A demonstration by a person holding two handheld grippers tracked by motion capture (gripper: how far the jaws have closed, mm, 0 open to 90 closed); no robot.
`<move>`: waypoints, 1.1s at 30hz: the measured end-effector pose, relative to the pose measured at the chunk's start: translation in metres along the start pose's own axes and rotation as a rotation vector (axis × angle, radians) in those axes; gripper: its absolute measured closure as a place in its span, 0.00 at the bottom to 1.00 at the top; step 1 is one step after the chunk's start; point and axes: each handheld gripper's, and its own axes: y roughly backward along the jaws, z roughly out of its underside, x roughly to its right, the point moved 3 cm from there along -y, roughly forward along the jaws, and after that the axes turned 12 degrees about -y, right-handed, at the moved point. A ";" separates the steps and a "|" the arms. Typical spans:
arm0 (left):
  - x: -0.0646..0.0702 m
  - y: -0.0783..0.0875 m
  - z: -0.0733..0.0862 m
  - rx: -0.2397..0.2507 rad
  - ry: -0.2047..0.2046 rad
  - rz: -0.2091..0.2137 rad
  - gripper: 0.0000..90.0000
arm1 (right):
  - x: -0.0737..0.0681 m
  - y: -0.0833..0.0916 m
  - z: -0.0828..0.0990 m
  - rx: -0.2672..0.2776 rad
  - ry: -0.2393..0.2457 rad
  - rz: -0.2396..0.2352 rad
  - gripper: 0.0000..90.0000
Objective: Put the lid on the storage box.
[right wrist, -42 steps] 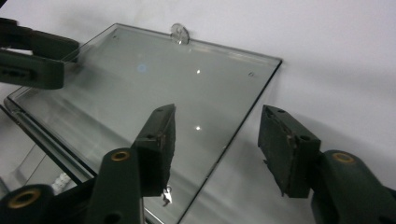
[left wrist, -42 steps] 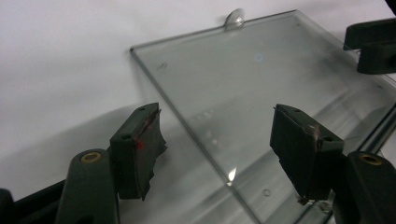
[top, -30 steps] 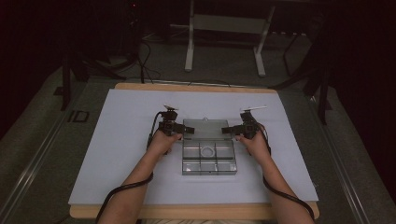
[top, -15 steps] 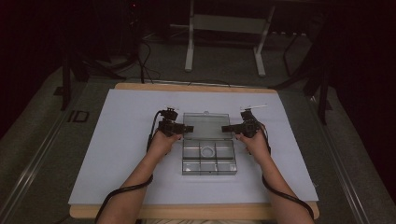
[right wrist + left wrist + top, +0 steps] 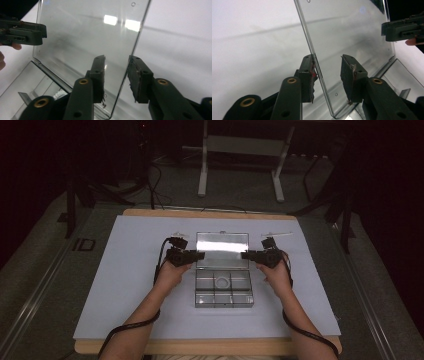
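Note:
A clear plastic compartment box (image 5: 224,299) lies mid-table on the white sheet, its lid (image 5: 222,244) swung up at the back. One compartment holds a small white ring (image 5: 222,281). My left gripper (image 5: 200,255) straddles the lid's left edge and my right gripper (image 5: 245,255) its right edge. In the left gripper view the lid (image 5: 347,30) stands between the jaws of the left gripper (image 5: 327,58), touching one pad, with a gap to the other. In the right gripper view the lid (image 5: 85,32) is between the jaws of the right gripper (image 5: 117,58), also with a gap. Both pairs of jaws have just been closing.
A white sheet (image 5: 130,285) covers the wooden tabletop (image 5: 210,213). Cables trail from both grippers toward the near edge. Beyond the table stand a metal frame's legs (image 5: 202,175) and dark floor cables. The opposite gripper (image 5: 402,28) shows past the lid.
The lid has swung up further from the box base. Both hands have risen a little with it, and both pairs of jaws have narrowed around its side edges.

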 end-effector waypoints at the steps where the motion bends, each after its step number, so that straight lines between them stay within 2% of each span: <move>1: 0.001 0.002 -0.001 0.002 -0.008 0.000 0.74 | 0.000 0.001 0.000 0.006 0.000 -0.006 0.76; 5: 0.003 0.005 -0.002 0.006 -0.020 0.001 0.74 | -0.003 0.005 0.001 0.016 0.026 0.001 0.78; 8: 0.005 0.010 -0.004 0.026 -0.035 0.020 0.73 | -0.008 0.011 0.002 0.040 0.066 0.017 0.79; 14: 0.010 0.017 -0.005 0.034 -0.068 0.019 0.73 | -0.012 0.018 0.004 0.051 0.084 0.003 0.78; 22: 0.016 0.029 -0.010 0.084 -0.094 0.024 0.73 | -0.020 0.028 0.006 0.073 0.118 -0.019 0.75; 28: 0.025 0.037 -0.010 0.089 -0.148 0.018 0.73 | -0.023 0.037 0.011 0.091 0.143 -0.040 0.76; 33: 0.033 0.044 -0.008 0.096 -0.188 0.012 0.73 | -0.025 0.045 0.015 0.105 0.147 -0.059 0.76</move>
